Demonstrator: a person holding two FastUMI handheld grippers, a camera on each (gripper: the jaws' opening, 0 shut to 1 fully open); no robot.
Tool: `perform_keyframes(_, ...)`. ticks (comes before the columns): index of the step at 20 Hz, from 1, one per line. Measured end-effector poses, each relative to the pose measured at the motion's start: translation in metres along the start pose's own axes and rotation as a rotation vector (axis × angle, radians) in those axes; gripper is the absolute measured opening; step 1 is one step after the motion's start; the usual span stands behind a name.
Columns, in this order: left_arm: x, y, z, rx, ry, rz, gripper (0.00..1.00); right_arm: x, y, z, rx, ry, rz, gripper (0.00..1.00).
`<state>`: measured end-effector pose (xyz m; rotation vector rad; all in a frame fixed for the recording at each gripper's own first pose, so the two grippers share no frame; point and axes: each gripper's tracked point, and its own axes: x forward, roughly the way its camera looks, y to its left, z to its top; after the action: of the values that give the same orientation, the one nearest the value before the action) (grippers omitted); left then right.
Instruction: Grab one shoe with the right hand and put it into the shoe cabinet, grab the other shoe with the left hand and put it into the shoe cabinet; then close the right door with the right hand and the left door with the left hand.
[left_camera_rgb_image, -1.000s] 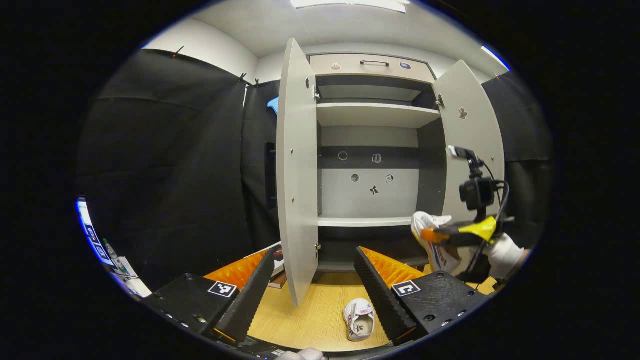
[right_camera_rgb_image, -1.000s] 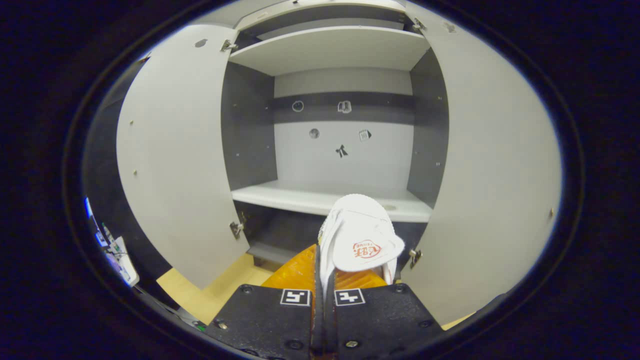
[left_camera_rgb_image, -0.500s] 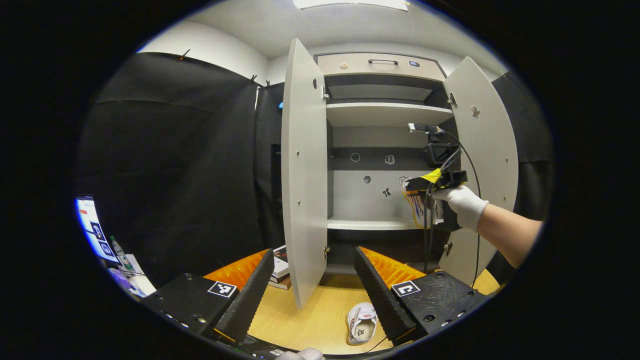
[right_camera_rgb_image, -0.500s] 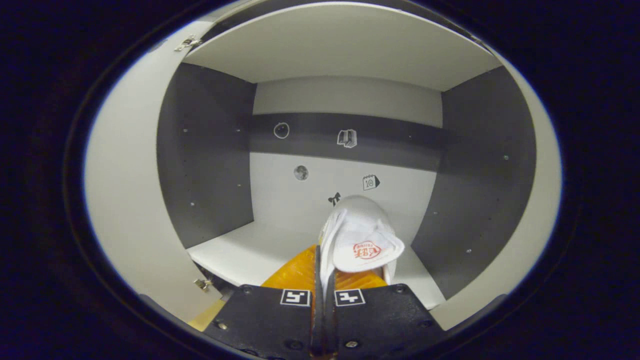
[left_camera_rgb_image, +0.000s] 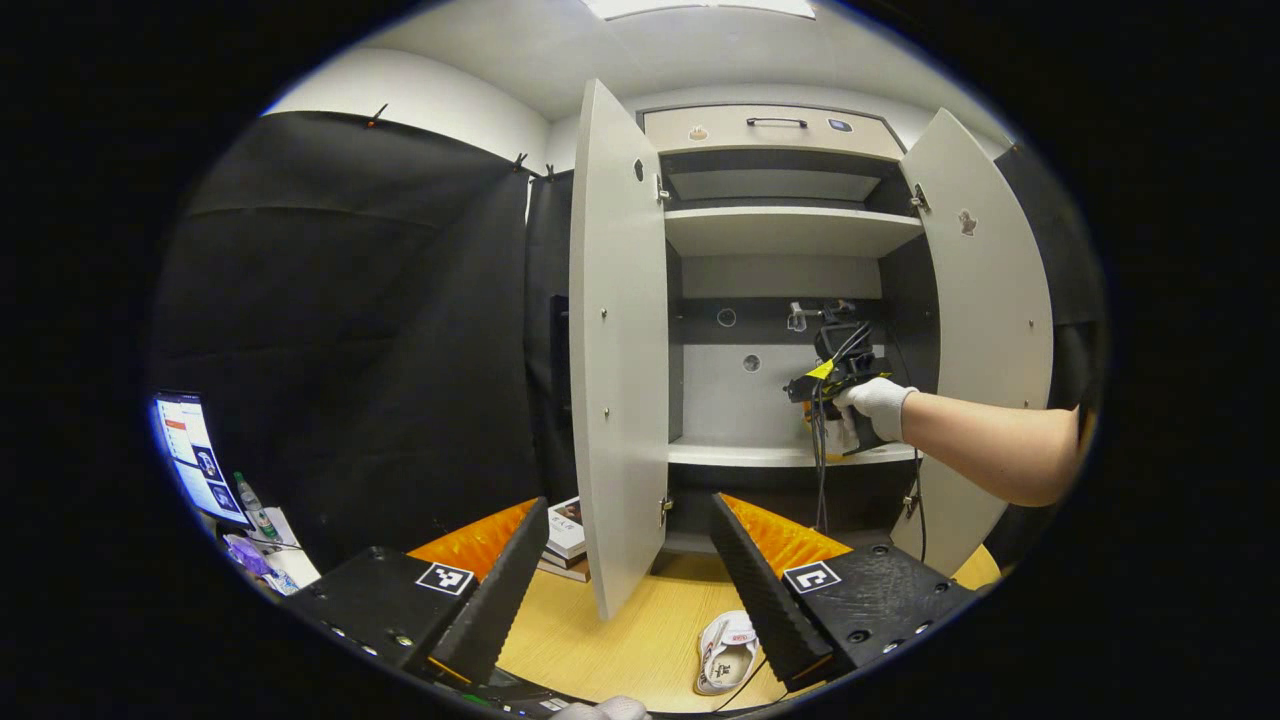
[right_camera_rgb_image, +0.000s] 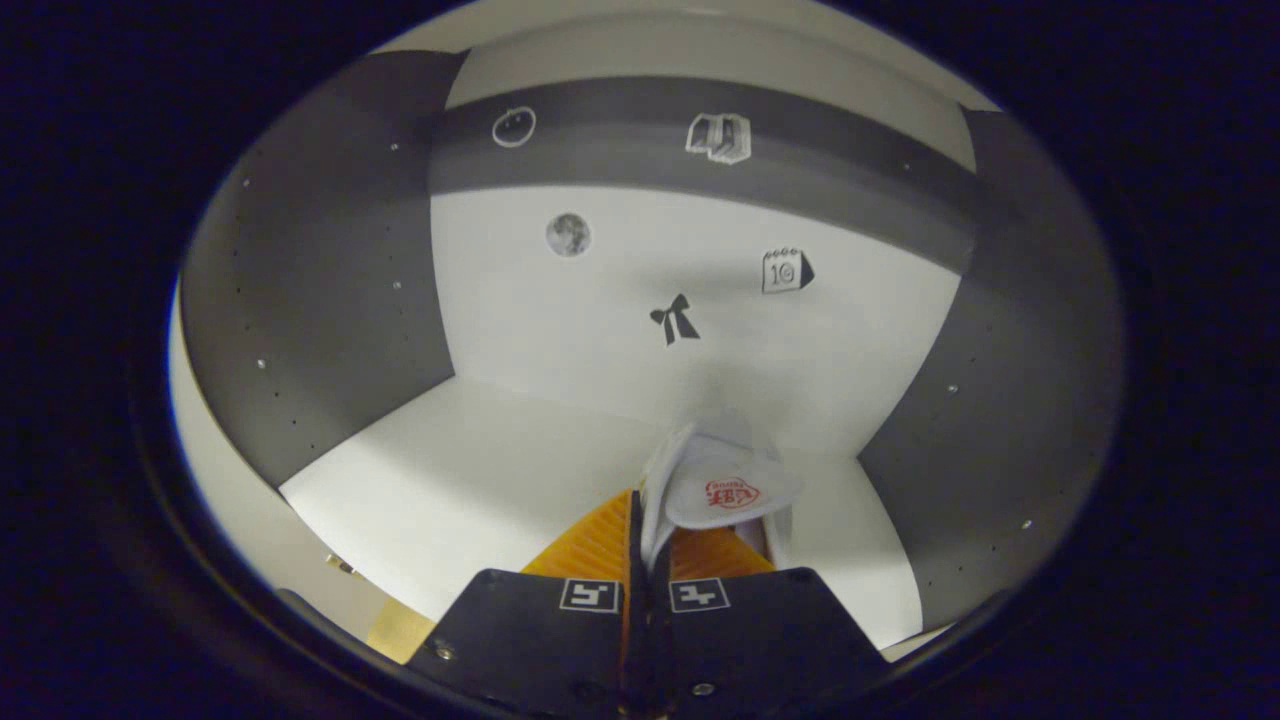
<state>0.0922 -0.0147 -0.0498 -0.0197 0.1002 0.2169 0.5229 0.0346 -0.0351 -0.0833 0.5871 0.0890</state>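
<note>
Inside the shoe cabinet (left_camera_rgb_image: 790, 230), the right gripper (right_camera_rgb_image: 648, 520) is clenching a white sneaker (right_camera_rgb_image: 722, 487), toe pointing at the back wall, over the middle shelf (right_camera_rgb_image: 480, 480). Left gripper (left_camera_rgb_image: 620, 575) is hanging released; second sneaker (left_camera_rgb_image: 726, 652) is lying just beside it on the floor.

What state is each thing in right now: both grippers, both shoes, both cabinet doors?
Right gripper: shut on first shoe, inside the cabinet over the shelf.
Left gripper: open, empty.
Second shoe: on the floor.
Left door: open.
Right door: open.
</note>
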Motion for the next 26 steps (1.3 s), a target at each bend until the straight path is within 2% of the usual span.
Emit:
perform_keyframes(2,-0.001,0.002,0.002,0.004,-0.01,0.004,0.96,0.013,0.007,-0.012,0.018,0.103,0.052,0.07)
perform_keyframes(3,-0.001,0.001,0.003,0.004,-0.013,0.005,0.97,0.011,0.004,-0.011,0.008,0.115,0.034,0.07)
perform_keyframes(5,-0.003,0.001,0.005,0.001,-0.02,0.003,0.97,0.006,0.0,-0.008,0.002,0.1,0.009,0.09)
perform_keyframes(7,-0.003,0.003,0.009,0.004,-0.029,0.001,0.97,-0.007,0.002,-0.003,0.048,0.054,0.018,0.12)
perform_keyframes(9,-0.005,0.006,0.013,0.006,-0.037,-0.003,0.96,-0.032,0.003,0.009,0.121,-0.043,0.031,0.25)
perform_keyframes(10,-0.005,0.007,0.014,0.003,-0.039,-0.008,0.96,-0.046,-0.001,0.018,0.133,-0.109,0.021,0.46)
perform_keyframes(11,-0.007,0.009,0.014,0.001,-0.041,-0.016,0.96,-0.065,-0.003,0.024,0.126,-0.172,0.012,0.53)
perform_keyframes(12,-0.007,0.01,0.014,0.0,-0.042,-0.026,0.96,-0.085,-0.006,0.029,0.119,-0.236,0.002,0.7)
perform_keyframes(13,-0.007,0.011,0.014,0.001,-0.042,-0.035,0.97,-0.106,-0.005,0.03,0.119,-0.293,0.001,0.77)
perform_keyframes(14,-0.007,0.013,0.013,0.004,-0.042,-0.043,0.96,-0.128,-0.003,0.032,0.12,-0.341,0.002,0.89)
perform_keyframes(16,-0.009,0.013,0.01,0.007,-0.034,-0.069,0.96,-0.172,0.001,0.023,0.122,-0.421,0.01,1.0)
perform_keyframes(22,-0.013,0.007,0.011,0.027,-0.029,-0.177,0.96,-0.265,0.006,-0.04,0.157,-0.534,0.039,1.0)
perform_keyframes(26,-0.018,-0.002,0.011,0.038,-0.038,-0.248,0.96,-0.324,-0.011,-0.103,0.15,-0.57,-0.016,1.0)
